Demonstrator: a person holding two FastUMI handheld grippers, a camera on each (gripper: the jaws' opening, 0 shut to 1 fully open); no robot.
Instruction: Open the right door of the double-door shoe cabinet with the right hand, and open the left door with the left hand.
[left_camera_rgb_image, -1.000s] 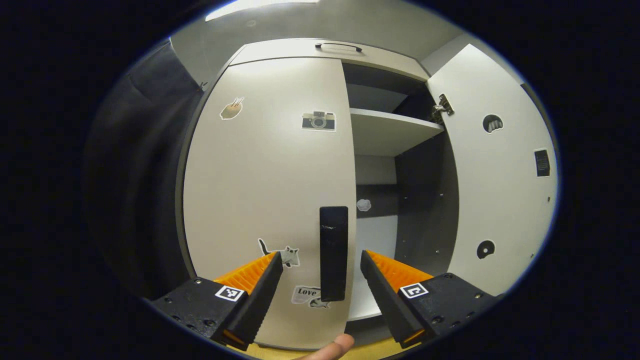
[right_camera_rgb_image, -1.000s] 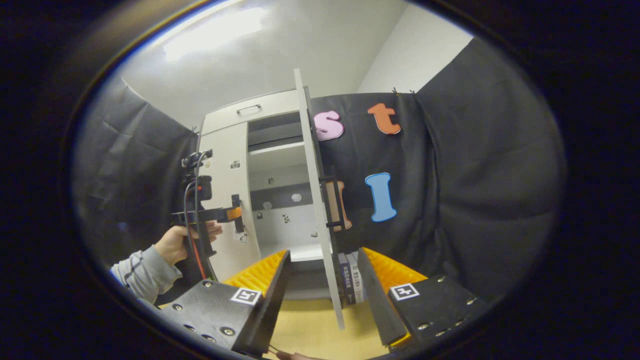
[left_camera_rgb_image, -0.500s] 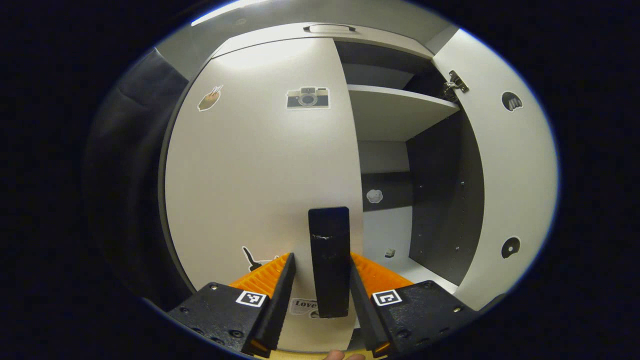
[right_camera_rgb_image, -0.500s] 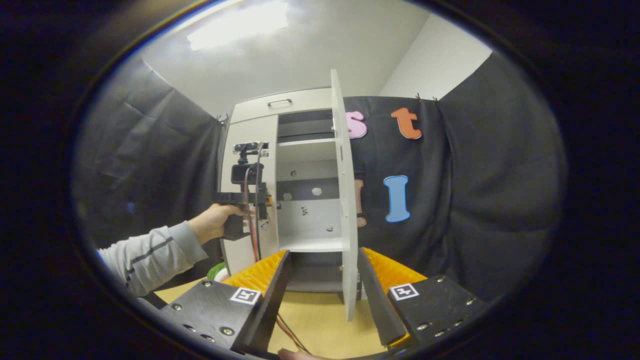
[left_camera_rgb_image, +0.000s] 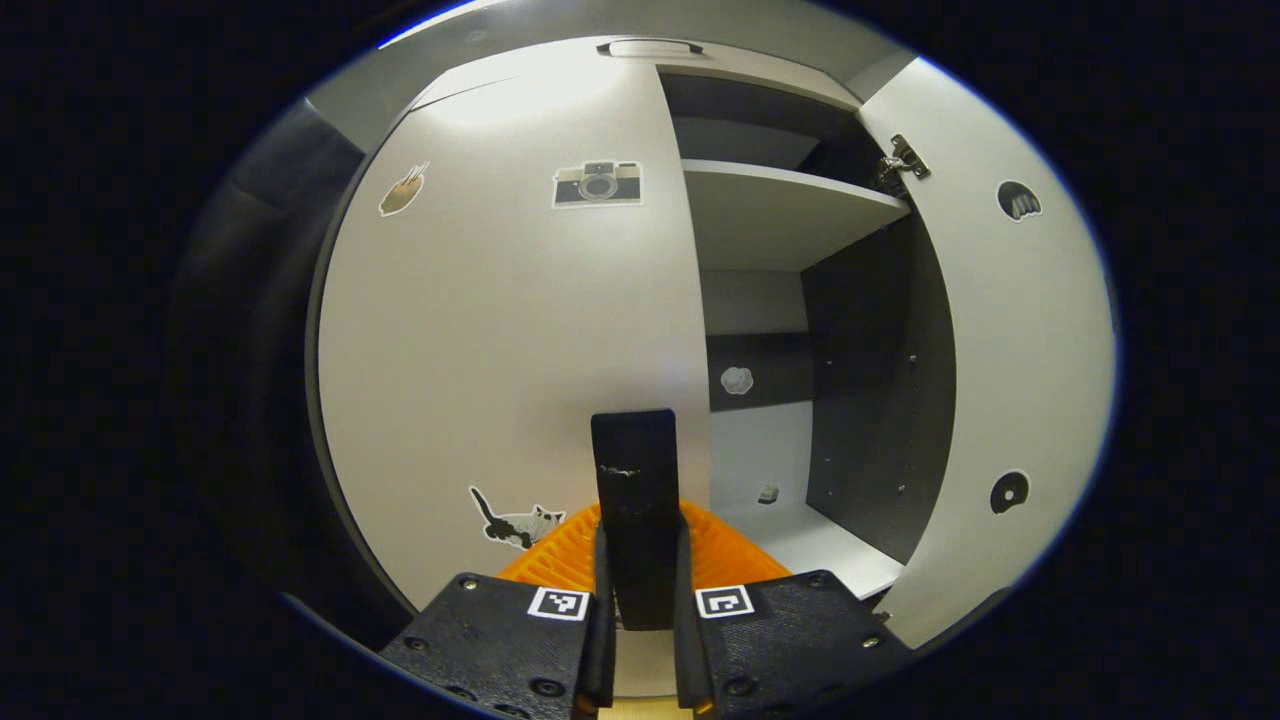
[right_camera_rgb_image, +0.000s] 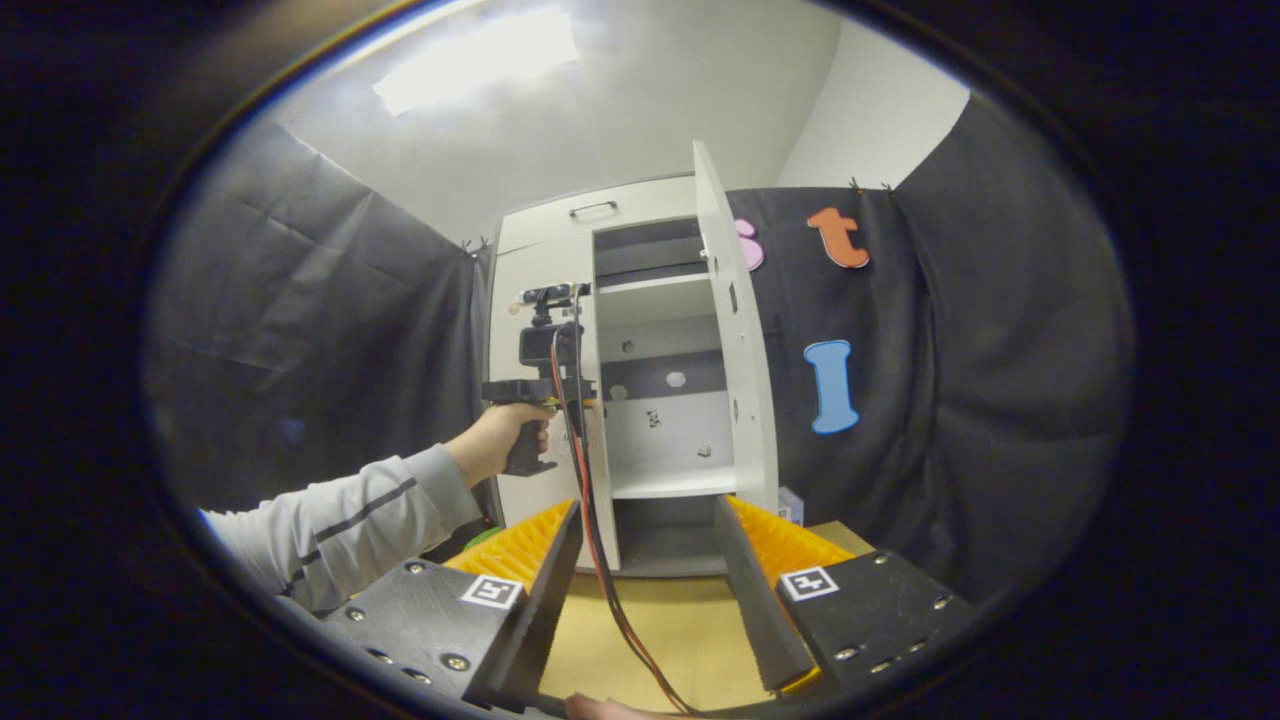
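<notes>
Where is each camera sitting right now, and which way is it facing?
Left gripper view: rides the left gripper, close up to the left door, its jaws closed on the black handle; the open compartment and right door lie beyond.
Right gripper view: rides the right gripper, held back from the cabinet with jaws open and empty, facing its front over the floor; a sleeve and hand hold the left gripper at the left door.
Shared: both doors, the shelves and the left gripper.

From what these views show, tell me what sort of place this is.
Probably a staged recording booth, not a home: black cloth walls hang around a white shoe cabinet on a bare wood floor.
</notes>
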